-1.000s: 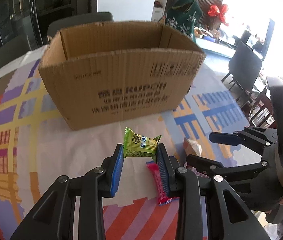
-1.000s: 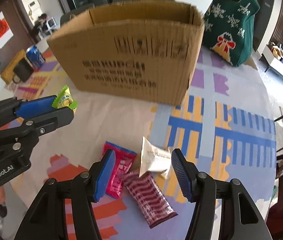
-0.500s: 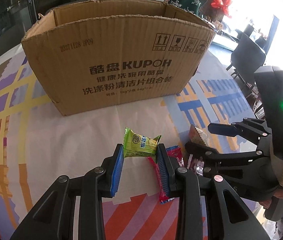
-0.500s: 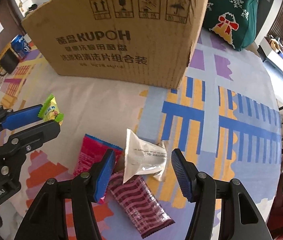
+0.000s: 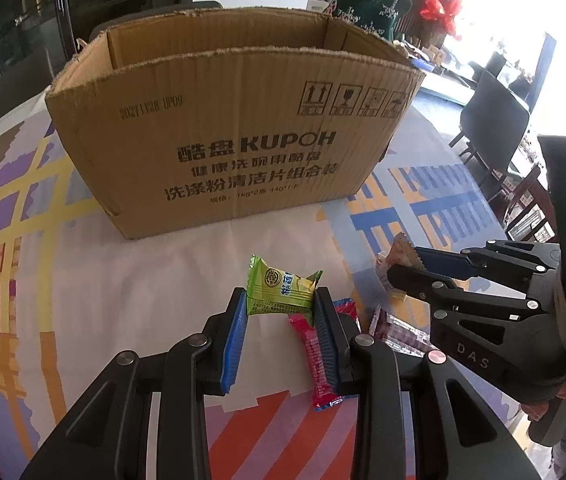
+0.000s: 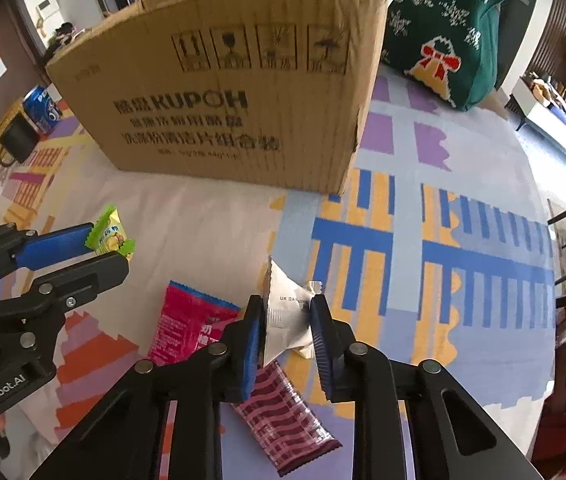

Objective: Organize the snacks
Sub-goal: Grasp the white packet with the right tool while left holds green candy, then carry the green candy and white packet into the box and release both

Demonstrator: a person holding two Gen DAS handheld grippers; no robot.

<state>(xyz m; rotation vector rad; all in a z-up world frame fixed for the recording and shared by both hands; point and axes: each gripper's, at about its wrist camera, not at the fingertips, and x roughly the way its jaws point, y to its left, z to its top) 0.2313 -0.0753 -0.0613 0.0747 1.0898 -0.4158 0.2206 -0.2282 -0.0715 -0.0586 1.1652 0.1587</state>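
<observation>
My left gripper (image 5: 281, 310) is shut on a green snack packet (image 5: 281, 290) and holds it above the tablecloth, in front of the open cardboard box (image 5: 235, 132). It also shows at the left of the right wrist view (image 6: 103, 246). My right gripper (image 6: 287, 316) is shut on a white snack packet (image 6: 285, 314), low over the cloth. A pink packet (image 6: 189, 324) and a dark red striped packet (image 6: 283, 420) lie on the cloth beside it. The box (image 6: 223, 92) stands just behind.
A green Christmas bag (image 6: 447, 28) stands right of the box. A blue can (image 6: 41, 108) and a black mug (image 6: 17, 140) sit at the far left. Chairs (image 5: 495, 120) stand beyond the table's right edge.
My right gripper has closed on the white packet. Both grippers have come closer to the box, the left one still holding the green packet.
</observation>
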